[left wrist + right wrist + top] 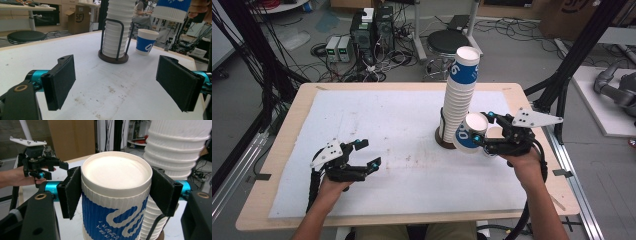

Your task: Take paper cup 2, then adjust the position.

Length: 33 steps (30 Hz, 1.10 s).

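Gripping a paper cup [470, 132] in the right tool [486, 131], tilted at 3 o'clock of the stack [458, 97], clear of its holder | left tool [368, 154] spread, empty, idle at 8 o'clock on the surface [282, 145]

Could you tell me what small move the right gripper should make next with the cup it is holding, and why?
Probably carry it clear of the stack and set it down by the other loose cup. The right gripper is shut on a blue-and-white cup beside the tall cup stack, off the table, while the left gripper rests open.
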Each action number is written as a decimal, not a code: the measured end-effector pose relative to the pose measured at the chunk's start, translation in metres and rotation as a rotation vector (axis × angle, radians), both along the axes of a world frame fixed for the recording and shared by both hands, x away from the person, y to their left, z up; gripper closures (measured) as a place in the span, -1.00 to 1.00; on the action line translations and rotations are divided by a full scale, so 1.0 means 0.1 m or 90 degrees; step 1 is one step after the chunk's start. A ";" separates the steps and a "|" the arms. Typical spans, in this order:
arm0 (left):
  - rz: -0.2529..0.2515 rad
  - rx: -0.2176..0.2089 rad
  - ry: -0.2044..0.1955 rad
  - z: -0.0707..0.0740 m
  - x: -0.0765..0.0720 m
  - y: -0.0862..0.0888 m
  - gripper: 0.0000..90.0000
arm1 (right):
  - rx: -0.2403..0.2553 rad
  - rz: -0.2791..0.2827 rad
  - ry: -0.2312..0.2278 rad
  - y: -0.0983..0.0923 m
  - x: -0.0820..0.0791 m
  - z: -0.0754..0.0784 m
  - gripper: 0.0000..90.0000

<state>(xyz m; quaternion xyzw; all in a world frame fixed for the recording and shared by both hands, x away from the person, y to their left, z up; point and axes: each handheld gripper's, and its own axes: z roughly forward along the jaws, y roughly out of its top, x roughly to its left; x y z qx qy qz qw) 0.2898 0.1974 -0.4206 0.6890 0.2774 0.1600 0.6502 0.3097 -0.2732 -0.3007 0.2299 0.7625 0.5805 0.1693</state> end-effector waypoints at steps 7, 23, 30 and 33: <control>0.002 0.000 -0.039 0.02 0.00 -0.01 -0.65 | -0.014 0.023 -0.001 0.14 0.03 -0.04 -0.31; -0.040 0.001 -0.035 0.09 0.00 -0.16 -0.65 | -0.019 0.052 0.004 0.37 0.07 -0.06 -0.31; -0.066 -0.006 -0.037 0.11 -0.02 -0.21 -0.65 | -0.015 0.074 0.008 0.49 0.09 -0.10 -0.31; -0.088 -0.014 -0.035 0.13 -0.04 -0.26 -0.65 | -0.019 0.089 0.011 0.57 0.09 -0.11 -0.31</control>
